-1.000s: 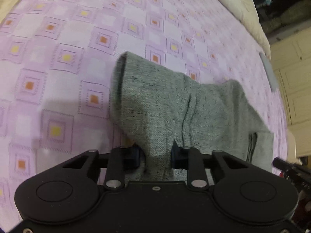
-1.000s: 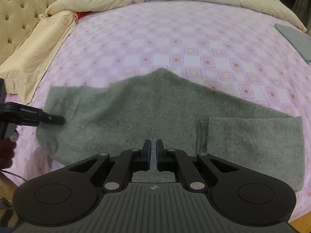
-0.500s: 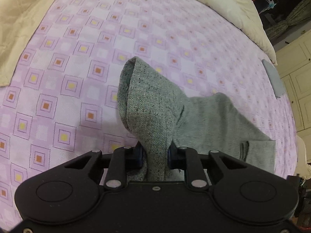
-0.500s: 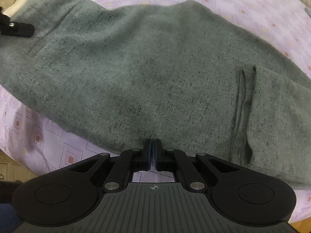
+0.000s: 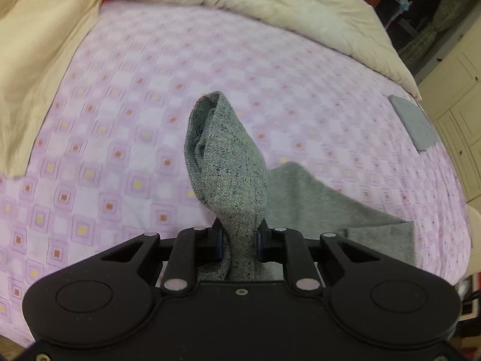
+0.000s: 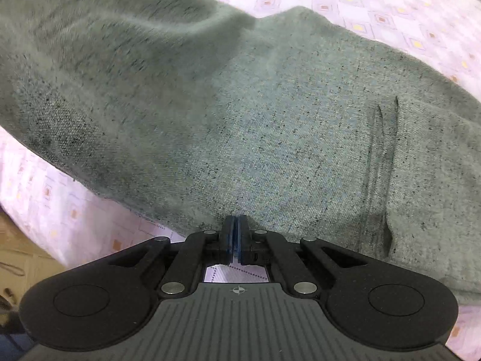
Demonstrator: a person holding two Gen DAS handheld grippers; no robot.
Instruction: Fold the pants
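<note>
Grey speckled pants (image 6: 270,138) lie on the purple-checked bedspread (image 5: 126,138). My left gripper (image 5: 240,240) is shut on a bunched end of the pants (image 5: 231,174), which stands up as a cone above the bed; the rest trails off to the right on the bed. My right gripper (image 6: 234,234) has its jaws pressed together at the near edge of the pants, close above the cloth; whether any fabric is pinched between them is hidden. A double seam line (image 6: 381,162) runs through the cloth on the right.
A cream duvet (image 5: 270,3) lies along the far side of the bed and a cream pillow (image 5: 33,48) at the left. A folded grey cloth (image 5: 415,123) sits near the bed's right edge. Cupboard doors (image 5: 463,96) stand beyond it.
My left gripper has lifted its end of the pants higher, and the fabric has narrowed into a cone. My right gripper has dropped to the near edge of the pants and closed fully.
</note>
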